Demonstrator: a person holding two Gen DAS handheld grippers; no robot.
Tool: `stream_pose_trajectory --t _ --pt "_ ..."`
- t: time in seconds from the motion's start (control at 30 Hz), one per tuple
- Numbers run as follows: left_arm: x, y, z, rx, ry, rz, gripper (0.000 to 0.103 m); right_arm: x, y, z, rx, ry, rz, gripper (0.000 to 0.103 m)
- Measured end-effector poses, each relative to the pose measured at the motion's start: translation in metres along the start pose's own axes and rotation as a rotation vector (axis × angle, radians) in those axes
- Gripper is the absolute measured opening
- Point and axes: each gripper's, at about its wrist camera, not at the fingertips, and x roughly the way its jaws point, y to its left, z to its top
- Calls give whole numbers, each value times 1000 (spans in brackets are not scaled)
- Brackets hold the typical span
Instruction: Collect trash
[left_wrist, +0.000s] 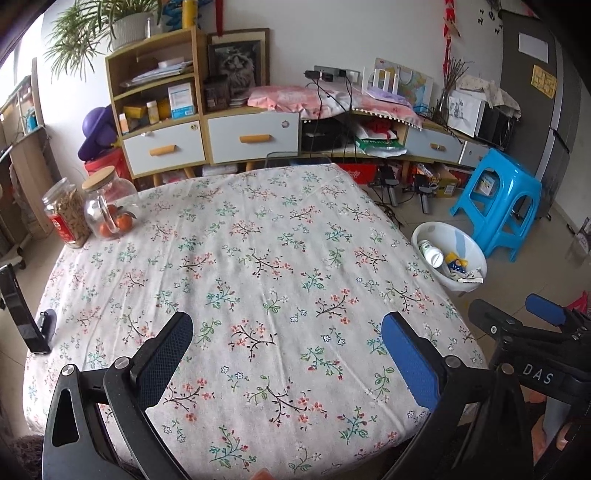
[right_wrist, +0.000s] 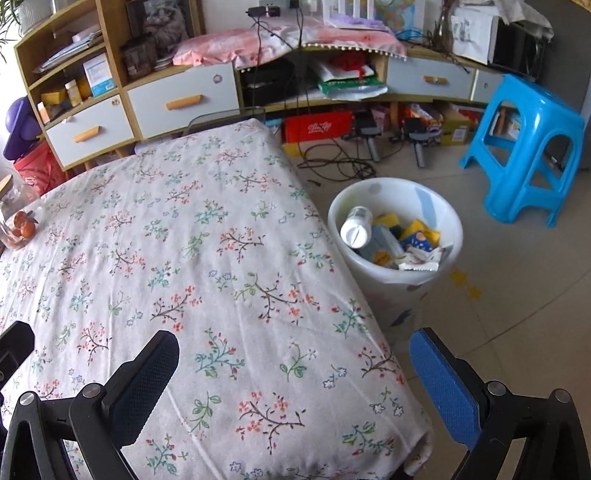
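A white trash bin (right_wrist: 439, 291) stands on the floor beside the table's right edge; it also shows in the left wrist view (left_wrist: 476, 258). It holds a white bottle (right_wrist: 356, 230), yellow and blue packets (right_wrist: 419, 236) and crumpled wrappers. My left gripper (left_wrist: 288, 332) is open and empty over the near part of the floral tablecloth (left_wrist: 258, 258). My right gripper (right_wrist: 293, 354) is open and empty over the table's near right corner; it shows at the right in the left wrist view (left_wrist: 517, 314). No loose trash shows on the cloth.
Two glass jars (left_wrist: 88, 210), one with oranges, stand at the table's far left. A black phone stand (left_wrist: 26, 321) sits at its left edge. A blue plastic stool (right_wrist: 524, 147) stands beyond the bin. Cabinets, cables and boxes line the far wall.
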Motion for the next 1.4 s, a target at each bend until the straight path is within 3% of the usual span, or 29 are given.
stream_pose_trajectory --t 1.4 --pt "2 -4 -3 6 15 -3 103 -5 -2 -2 17 -18 -6 103"
